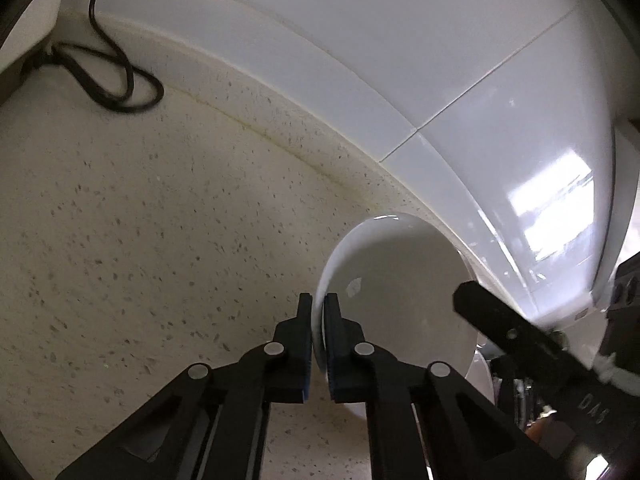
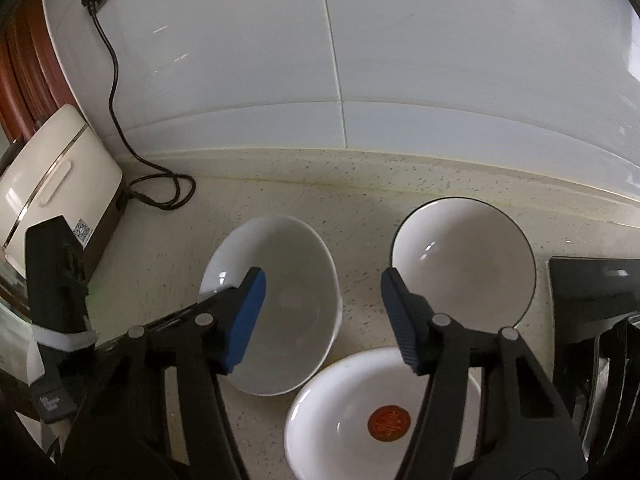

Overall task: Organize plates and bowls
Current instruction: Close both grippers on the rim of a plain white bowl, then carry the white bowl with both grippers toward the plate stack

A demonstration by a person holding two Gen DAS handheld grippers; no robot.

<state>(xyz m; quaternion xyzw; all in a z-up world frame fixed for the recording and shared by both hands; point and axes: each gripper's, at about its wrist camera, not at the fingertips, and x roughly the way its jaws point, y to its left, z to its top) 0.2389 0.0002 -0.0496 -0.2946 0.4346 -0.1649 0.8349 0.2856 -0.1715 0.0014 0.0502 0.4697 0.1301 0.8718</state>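
Two hand-held grippers going: my left hand-held gripper pinches the white bowl rim, glazed, slippery, breakable; right hand-held gripper gapes wide, empty.

Three bowls on the tabletop: plain white bowl, dark-rimmed bowl, bowl with red emblem. One black cable; one cream appliance.

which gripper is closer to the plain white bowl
Left. The left gripper is clamped on the plain white bowl's rim; the right gripper is open just above it, not touching.
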